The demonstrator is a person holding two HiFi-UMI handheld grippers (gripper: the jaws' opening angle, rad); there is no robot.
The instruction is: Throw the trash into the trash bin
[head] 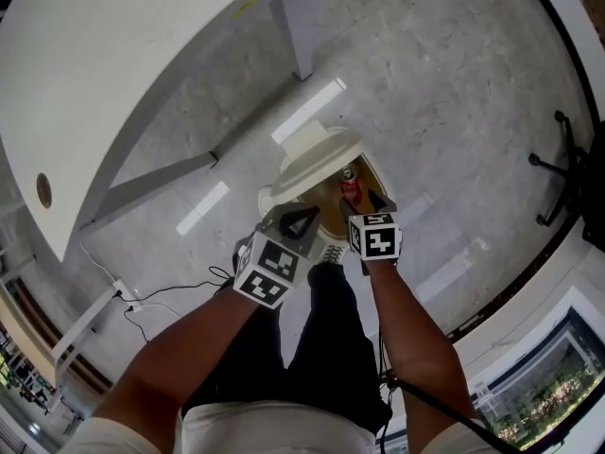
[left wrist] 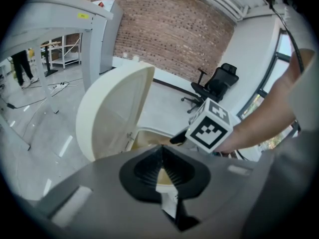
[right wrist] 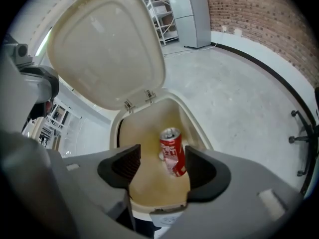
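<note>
Hovering right gripper [right wrist: 160, 162]: jaws apart, empty.
Can [right wrist: 172, 151]: beyond my jaws, tilted lengthwise, in trash bin [right wrist: 144, 123].
Left gripper [left wrist: 161, 151]: closed.

I'm in an open office/lab-type workspace, not a home. Polished concrete floor [head: 454, 112], big white table [head: 113, 74] on angled legs, bare brick wall [left wrist: 169, 29]. Black swivel office chair [left wrist: 215, 86] near the wall, big windows [head: 548, 376] w/ greenery outside. Metal shelving racks [right wrist: 159, 11] at the far end, power strip [head: 125, 298] + cable loose on the floor.
</note>
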